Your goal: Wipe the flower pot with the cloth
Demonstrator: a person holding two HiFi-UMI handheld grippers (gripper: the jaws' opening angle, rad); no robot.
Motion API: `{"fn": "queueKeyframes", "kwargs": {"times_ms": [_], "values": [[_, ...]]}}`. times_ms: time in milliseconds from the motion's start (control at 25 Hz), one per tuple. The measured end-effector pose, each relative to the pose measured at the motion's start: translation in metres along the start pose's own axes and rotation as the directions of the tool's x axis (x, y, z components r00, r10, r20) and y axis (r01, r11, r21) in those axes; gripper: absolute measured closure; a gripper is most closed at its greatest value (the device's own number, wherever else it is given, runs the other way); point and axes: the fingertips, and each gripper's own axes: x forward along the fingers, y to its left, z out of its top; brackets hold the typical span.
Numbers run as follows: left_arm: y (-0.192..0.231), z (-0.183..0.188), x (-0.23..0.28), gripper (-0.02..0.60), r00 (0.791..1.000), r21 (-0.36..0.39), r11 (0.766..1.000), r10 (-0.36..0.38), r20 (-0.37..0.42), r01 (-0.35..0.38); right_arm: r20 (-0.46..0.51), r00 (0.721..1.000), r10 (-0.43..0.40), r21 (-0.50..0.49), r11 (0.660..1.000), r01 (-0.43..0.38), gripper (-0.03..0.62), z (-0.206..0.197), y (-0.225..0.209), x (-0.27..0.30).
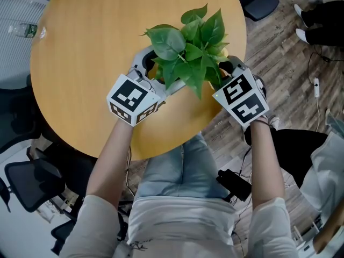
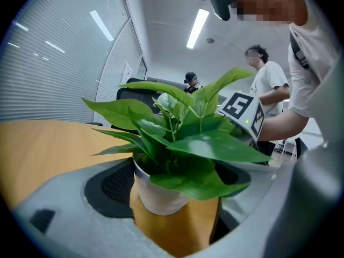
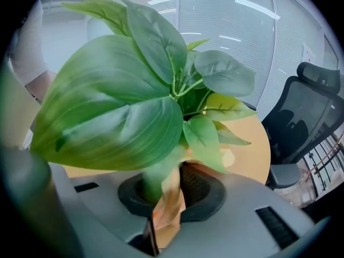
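A leafy green plant [image 1: 188, 47] stands near the front edge of the round wooden table [image 1: 91, 42]; its leaves hide the pot from above. In the left gripper view the white pot [image 2: 158, 192] sits between the wide-apart jaws of my left gripper [image 2: 172, 198], and table shows between the pot and the right jaw. From above, the left gripper [image 1: 158, 71] straddles the plant's left side. My right gripper [image 1: 226, 71] is at the plant's right side. Its jaws [image 3: 166, 198] are nearly together on a tan-orange cloth [image 3: 167, 208], under blurred leaves [image 3: 118, 112].
The table's rim [image 1: 161, 149] lies just in front of both grippers. A plastic bottle [image 1: 24, 30] lies at the far left. Office chairs [image 1: 32, 181] [image 3: 301, 117] stand around. Two people [image 2: 266, 85] are behind the plant. Cables [image 1: 317, 85] run across the wood floor.
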Motion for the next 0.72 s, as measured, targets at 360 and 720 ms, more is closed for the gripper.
{"fn": "queueKeyframes", "kwargs": {"times_ms": [360, 720], "values": [[-0.004, 0.001, 0.006, 0.141, 0.996, -0.04, 0.995, 0.094, 0.009, -0.093, 0.0, 1.0, 0.006, -0.002, 1.0, -0.006, 0.539, -0.007, 0.004, -0.005], [-0.003, -0.001, 0.009, 0.143, 0.984, -0.075, 0.981, 0.177, -0.007, -0.177, -0.005, 1.0, 0.03, -0.017, 0.999, -0.03, 0.537, -0.01, 0.015, -0.006]]}}
